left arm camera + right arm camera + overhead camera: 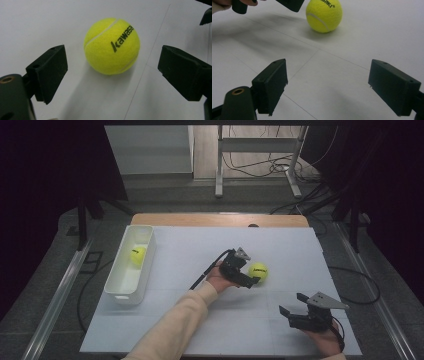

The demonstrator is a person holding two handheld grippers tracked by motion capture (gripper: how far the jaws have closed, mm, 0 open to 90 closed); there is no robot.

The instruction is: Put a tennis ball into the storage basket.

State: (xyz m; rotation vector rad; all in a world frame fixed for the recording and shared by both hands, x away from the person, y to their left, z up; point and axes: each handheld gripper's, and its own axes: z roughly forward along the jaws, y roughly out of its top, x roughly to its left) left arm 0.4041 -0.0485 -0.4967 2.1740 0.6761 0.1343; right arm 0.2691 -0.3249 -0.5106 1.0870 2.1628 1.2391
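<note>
The ball [258, 271] lies on the tabletop [200, 250] straight ahead of the left claw [251, 281], centred between its wide, empty jaws but untouched, while the right claw [294, 307], wide too, hangs well apart

Left gripper [252, 276]: black body, block-shaped black jaws with small screw holes, a brass-ringed hole at the base, a grey three-cornered plate on top, and a black cable trailing back. Right gripper [293, 306]: same black build and grey plate. The person's left arm wears a cream long sleeve [172, 325].
</note>
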